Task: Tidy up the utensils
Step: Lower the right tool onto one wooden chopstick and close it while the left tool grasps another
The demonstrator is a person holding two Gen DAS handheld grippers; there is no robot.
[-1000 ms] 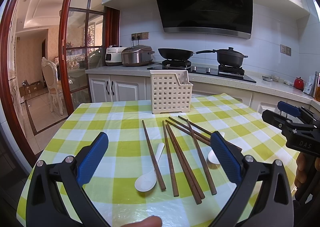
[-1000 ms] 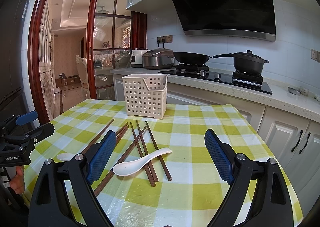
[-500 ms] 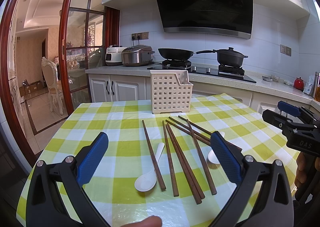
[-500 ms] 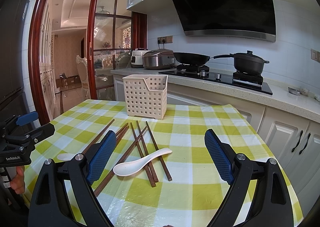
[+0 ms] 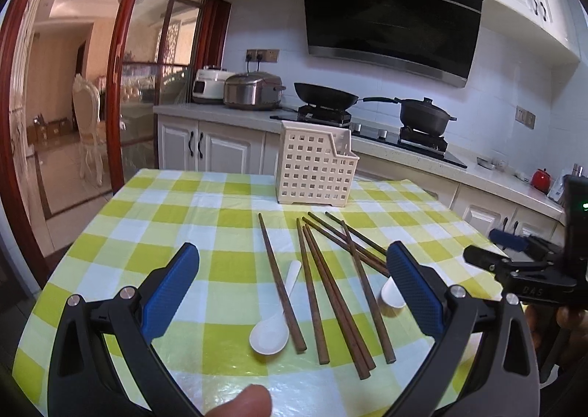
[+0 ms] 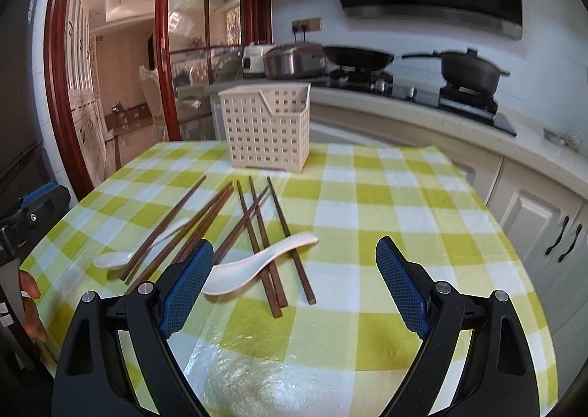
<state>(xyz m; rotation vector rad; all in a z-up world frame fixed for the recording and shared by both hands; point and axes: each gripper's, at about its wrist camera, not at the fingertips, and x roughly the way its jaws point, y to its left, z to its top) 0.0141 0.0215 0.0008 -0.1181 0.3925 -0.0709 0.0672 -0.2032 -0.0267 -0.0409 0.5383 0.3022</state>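
Note:
Several brown chopsticks lie scattered on the green-checked tablecloth. One white spoon lies at the left of them; another white spoon lies across the right ones. A cream perforated basket stands empty behind them. My left gripper is open above the chopsticks' near ends. My right gripper is open, low over the table just right of the spoon; it also shows in the left wrist view.
A kitchen counter with stove, wok, pot and rice cookers runs behind the table. White cabinets stand close to the table's right edge. A glass door with a red frame is at the left.
My right gripper has moved forward and down toward the spoon and chopsticks. My left gripper has barely moved. Both stay open.

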